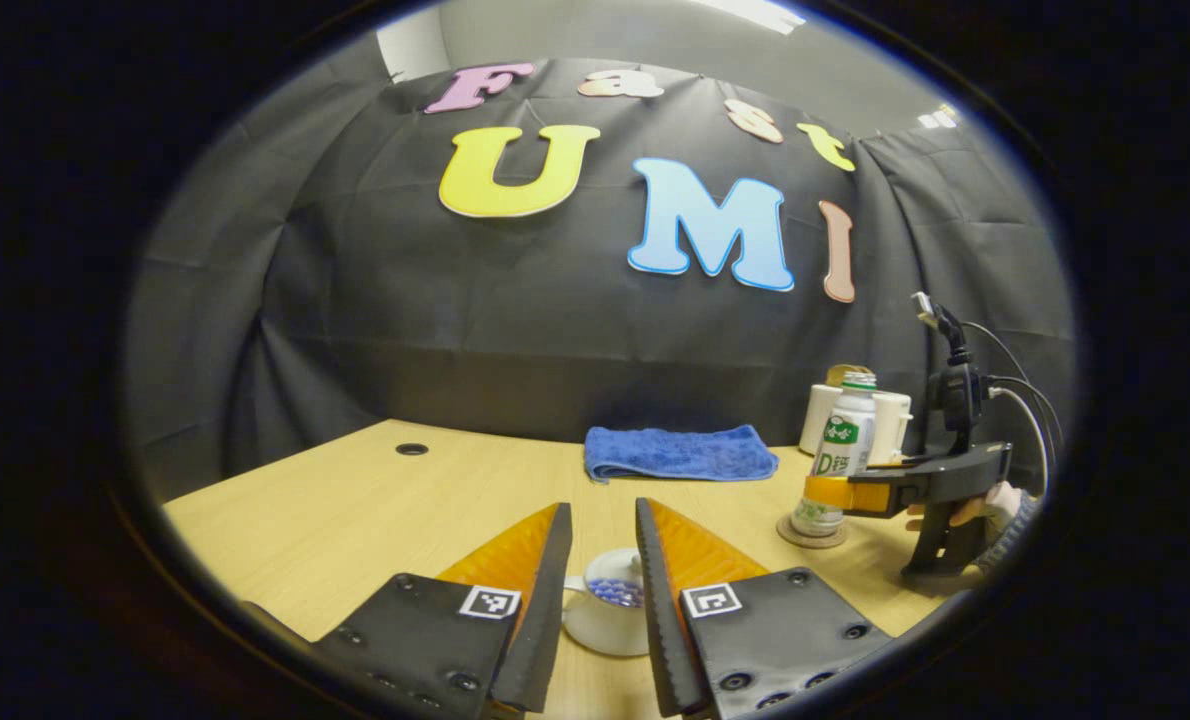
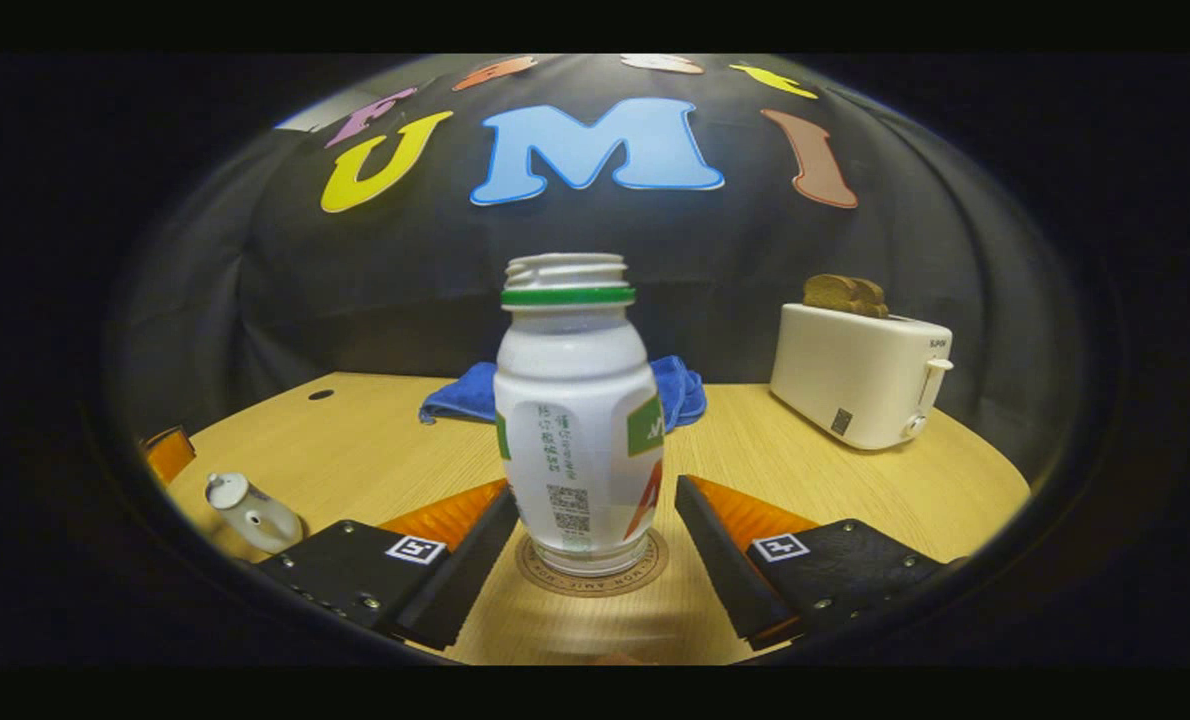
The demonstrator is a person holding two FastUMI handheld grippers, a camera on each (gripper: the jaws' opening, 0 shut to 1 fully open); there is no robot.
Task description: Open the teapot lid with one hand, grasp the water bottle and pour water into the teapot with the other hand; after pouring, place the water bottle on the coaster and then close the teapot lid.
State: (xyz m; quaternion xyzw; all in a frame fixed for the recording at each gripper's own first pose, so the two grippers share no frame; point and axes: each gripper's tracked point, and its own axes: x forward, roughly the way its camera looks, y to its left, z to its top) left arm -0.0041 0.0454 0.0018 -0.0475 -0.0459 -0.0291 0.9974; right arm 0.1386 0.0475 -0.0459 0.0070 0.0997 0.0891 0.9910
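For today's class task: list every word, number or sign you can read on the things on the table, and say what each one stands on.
White plastic bottle: label print and square code, too small to read.
Round brown coaster: rim lettering, blurred.
White toaster: tiny mark and code, unreadable.
Nothing quotable.

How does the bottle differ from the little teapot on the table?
The bottle is tall and narrow; the teapot is low and round. The bottle stands on a round coaster; the teapot sits straight on the table. The bottle's mouth has no cap; the teapot's top seems covered, its blue-patterned knob between the left gripper's jaws. Both are mostly white and upright.
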